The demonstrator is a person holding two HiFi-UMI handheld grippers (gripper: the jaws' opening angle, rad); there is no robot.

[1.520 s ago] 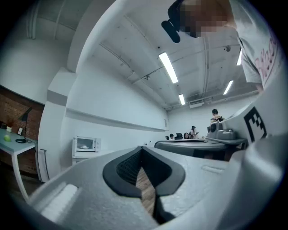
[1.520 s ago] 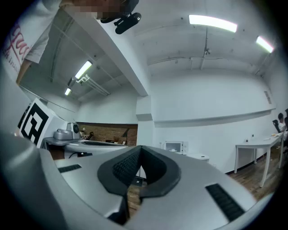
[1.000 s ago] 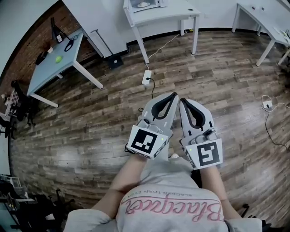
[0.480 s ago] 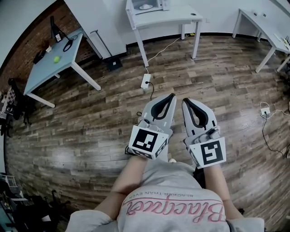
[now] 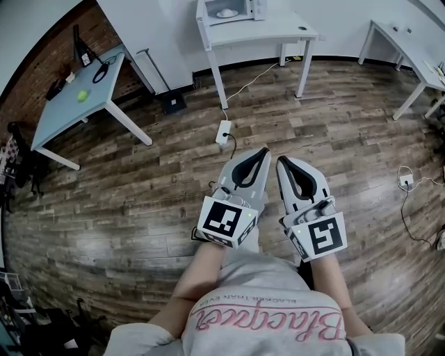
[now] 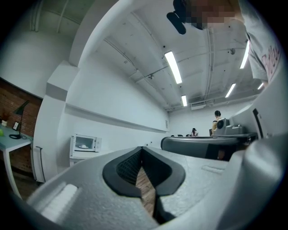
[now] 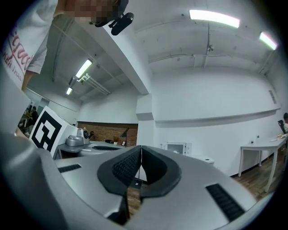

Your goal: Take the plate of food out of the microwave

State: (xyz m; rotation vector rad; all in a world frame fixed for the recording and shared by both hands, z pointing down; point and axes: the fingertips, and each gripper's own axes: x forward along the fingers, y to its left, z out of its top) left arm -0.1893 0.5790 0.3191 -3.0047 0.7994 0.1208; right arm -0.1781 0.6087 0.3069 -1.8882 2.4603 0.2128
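Head view: The microwave (image 5: 233,8) stands on a white table (image 5: 264,31) at the top edge of the frame. A white plate (image 5: 224,12) is visible inside the microwave; what it carries is too small to make out. The left gripper (image 5: 264,150) and the right gripper (image 5: 280,160) are held side by side over the wooden floor (image 5: 139,181), well apart from the microwave, with their tips pointing toward it. A power strip (image 5: 223,131) lies on the floor between the grippers and the microwave's table.

Left gripper view: The jaws are closed, tips meeting, with nothing between the pads. The microwave (image 6: 84,143) appears far off, to the left of the jaw tips, with the plate (image 6: 83,145) inside it.

Right gripper view: The jaws are closed tip to tip and grip nothing. The microwave (image 7: 177,148) appears far off, just right of the jaw tips.
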